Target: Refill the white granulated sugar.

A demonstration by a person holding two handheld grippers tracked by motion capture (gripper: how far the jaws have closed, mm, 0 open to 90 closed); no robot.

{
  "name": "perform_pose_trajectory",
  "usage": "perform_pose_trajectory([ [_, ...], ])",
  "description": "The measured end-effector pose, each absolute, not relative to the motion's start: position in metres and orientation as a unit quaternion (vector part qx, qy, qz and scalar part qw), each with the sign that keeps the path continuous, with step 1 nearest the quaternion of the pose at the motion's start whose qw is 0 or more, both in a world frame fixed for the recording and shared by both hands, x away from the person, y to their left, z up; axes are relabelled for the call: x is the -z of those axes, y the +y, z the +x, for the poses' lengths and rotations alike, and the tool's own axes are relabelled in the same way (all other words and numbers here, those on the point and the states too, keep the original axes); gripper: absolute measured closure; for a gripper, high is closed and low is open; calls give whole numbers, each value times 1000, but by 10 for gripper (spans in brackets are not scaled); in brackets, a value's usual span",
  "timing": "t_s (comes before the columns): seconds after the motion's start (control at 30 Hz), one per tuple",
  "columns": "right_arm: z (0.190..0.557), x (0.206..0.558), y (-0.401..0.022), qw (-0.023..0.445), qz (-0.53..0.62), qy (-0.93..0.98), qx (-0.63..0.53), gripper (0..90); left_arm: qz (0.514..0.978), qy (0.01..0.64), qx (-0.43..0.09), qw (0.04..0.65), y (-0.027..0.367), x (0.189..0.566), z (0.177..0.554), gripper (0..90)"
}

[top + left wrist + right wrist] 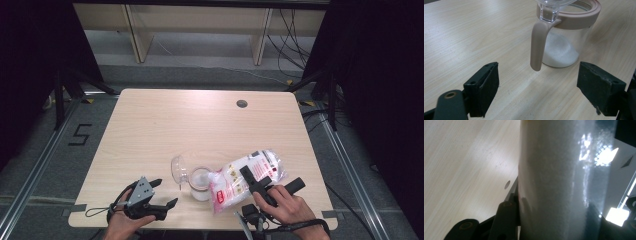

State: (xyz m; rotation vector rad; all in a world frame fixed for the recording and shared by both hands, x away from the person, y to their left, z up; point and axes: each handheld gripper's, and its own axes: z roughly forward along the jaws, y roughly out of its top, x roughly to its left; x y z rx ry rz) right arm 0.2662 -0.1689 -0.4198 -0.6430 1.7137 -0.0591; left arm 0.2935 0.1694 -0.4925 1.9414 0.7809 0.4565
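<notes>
Bag of white grains tipped at a clear jar on a pale worktop

The worktop (165, 125) is light wood-grain laminate with rounded corners and a small round hole near its far edge. On it, near the person's edge, the glossy clear plastic bag (247, 175), red-printed and packed with white grains, lies slanted, its long axis running from far right down to near left, its low end at the jar. The right tongs (270, 186) pinch the bag across its middle; the right gripper view adds the film's glare and the grainy filling pressed between the black jaws. The jar (199, 184) is round clear glass with white grains at its bottom; the left gripper view adds its smooth beige rim and drooping handle (537, 45), with the lid (178, 169) flipped open. The left tongs (159, 194) stand spread and bare, near the jar.
</notes>
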Motion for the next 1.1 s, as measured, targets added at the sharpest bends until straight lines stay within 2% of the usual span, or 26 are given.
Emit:
perform_pose_trajectory([
  [1.1,262,417,-168,614,-284,737,14,687,807,303,-197,468,168,492,293,174],
])
